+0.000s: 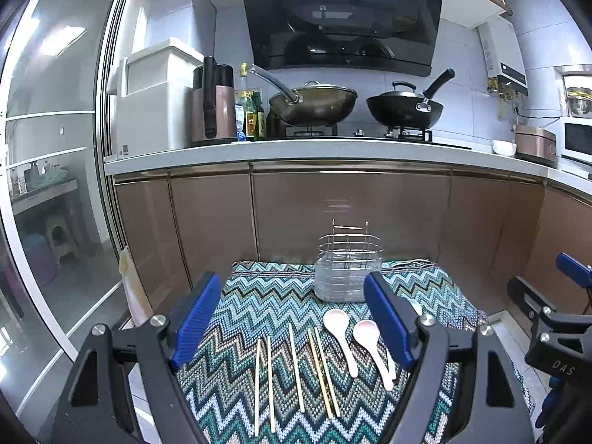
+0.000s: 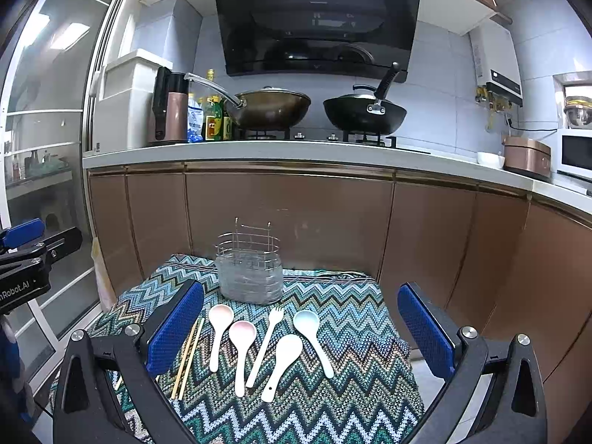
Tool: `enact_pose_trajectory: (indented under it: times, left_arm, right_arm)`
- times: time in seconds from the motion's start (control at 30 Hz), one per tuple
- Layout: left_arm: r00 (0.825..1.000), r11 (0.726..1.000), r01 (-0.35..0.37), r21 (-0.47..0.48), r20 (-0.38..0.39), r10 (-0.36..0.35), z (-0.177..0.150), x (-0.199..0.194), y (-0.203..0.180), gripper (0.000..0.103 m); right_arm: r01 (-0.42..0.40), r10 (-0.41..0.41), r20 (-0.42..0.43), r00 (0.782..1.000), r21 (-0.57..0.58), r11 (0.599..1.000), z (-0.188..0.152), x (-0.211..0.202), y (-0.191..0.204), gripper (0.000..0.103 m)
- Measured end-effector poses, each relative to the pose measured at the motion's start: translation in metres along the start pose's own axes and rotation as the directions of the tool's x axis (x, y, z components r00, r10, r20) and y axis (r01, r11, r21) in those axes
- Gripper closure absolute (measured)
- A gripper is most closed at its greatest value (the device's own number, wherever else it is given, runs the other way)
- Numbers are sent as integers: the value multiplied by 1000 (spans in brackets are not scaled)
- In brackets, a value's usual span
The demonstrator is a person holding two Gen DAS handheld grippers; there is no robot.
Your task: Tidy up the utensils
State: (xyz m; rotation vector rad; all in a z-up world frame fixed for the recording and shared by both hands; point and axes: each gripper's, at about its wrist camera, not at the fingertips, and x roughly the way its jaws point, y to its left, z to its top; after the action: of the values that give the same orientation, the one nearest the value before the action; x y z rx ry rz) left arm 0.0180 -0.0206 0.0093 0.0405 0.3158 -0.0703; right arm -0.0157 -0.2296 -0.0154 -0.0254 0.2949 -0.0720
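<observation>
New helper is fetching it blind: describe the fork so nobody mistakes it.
Find the wire utensil holder at the back of the zigzag cloth. In the row of pale utensils before it, the fork lies in the middle. It alone ends in prongs; the spoons beside it have round bowls.

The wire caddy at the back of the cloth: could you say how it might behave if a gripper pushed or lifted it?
The caddy looks light, being thin wire in a clear shell, so a push would probably slide it on the cloth. It stands tall and looks empty, so a high nudge might tip it. The wire hooks on top look stiff enough to grip.
</observation>
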Motion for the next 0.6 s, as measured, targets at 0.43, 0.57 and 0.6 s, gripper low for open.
enact_pose_trajectory:
  times: [0.43, 0.57, 0.6]
  left_arm:
    - [998, 999, 48, -12, -27, -48, 0, 35, -8, 24]
    - [997, 997, 73, 3, -41, -73, 0, 40, -14, 24]
    - [996, 997, 79, 8, -43, -78, 1, 41, -16, 24]
  right_arm:
    - [50, -50, -46, 998, 16, 999, -7, 23, -9, 0]
    - [76, -75, -49, 996, 19, 997, -9, 23, -14, 0]
    - [78, -77, -51, 996, 22, 997, -9, 23, -15, 0]
